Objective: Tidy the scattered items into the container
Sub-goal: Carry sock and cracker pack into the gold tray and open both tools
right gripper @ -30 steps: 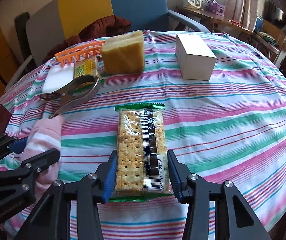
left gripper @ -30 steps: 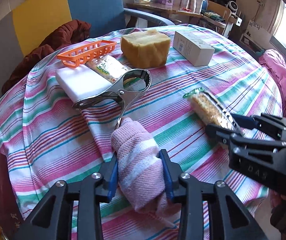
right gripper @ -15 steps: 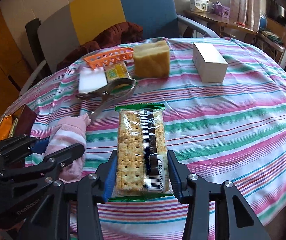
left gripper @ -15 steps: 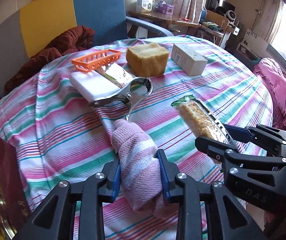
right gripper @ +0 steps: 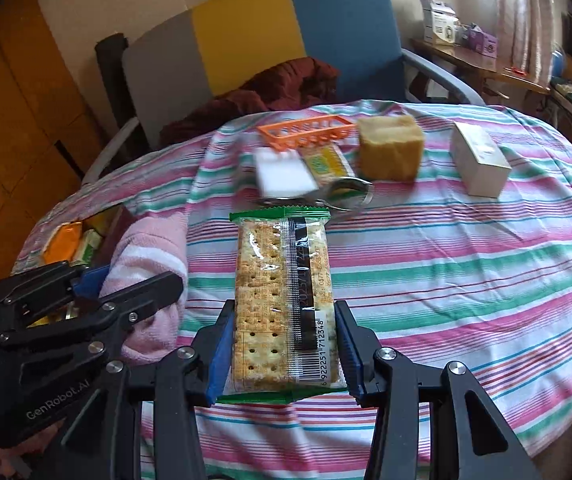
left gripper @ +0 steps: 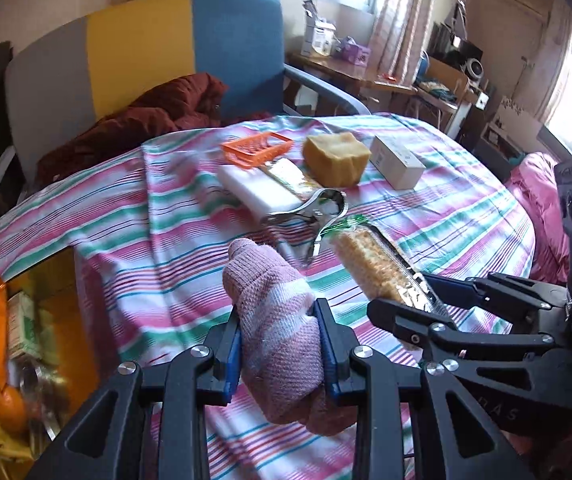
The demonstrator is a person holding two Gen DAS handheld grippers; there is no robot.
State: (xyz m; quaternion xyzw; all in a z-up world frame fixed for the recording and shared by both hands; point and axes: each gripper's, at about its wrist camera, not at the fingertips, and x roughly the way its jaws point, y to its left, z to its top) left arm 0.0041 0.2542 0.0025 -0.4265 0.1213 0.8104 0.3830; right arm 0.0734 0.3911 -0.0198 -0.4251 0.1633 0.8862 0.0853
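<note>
1. The pink striped sock [left gripper: 274,320] is clamped between the blue pads of the left gripper [left gripper: 280,344], whose jaws are drawn in about as tight as they go on the soft roll. It hangs clear above the striped cloth of the counter [right gripper: 466,264]. Keep that squeeze firm; knit fabric probably slips if the grip eases.

2. The cracker packet [right gripper: 284,300] sits lengthwise in the right gripper [right gripper: 284,344], jaws partly closed on its long edges near the barcode end, with most of the packet sticking out ahead. Hold it level and do not tighten, since crackers likely crack under more pressure.

3. The container [left gripper: 18,344] lies at about 8 o'clock in the left wrist view and about 9 o'clock in the right wrist view, at the counter's edge, already holding orange and green packs. Its rim is blurred, so I cannot tell its exact outline. Carry both loads that way, the sock first because it is nearer.

4. The two tools ride close side by side; keep a gap so the packet's tip does not catch the left fingers.

5. Release only once each item is over the opening, and lower the packet flat onto the other packs.

6. Left on the counter at 12 to 1 o'clock: metal clamp [left gripper: 314,216], white block [left gripper: 258,188], orange rack [left gripper: 256,148], yellow sponge [left gripper: 336,156], white box [left gripper: 396,162].
</note>
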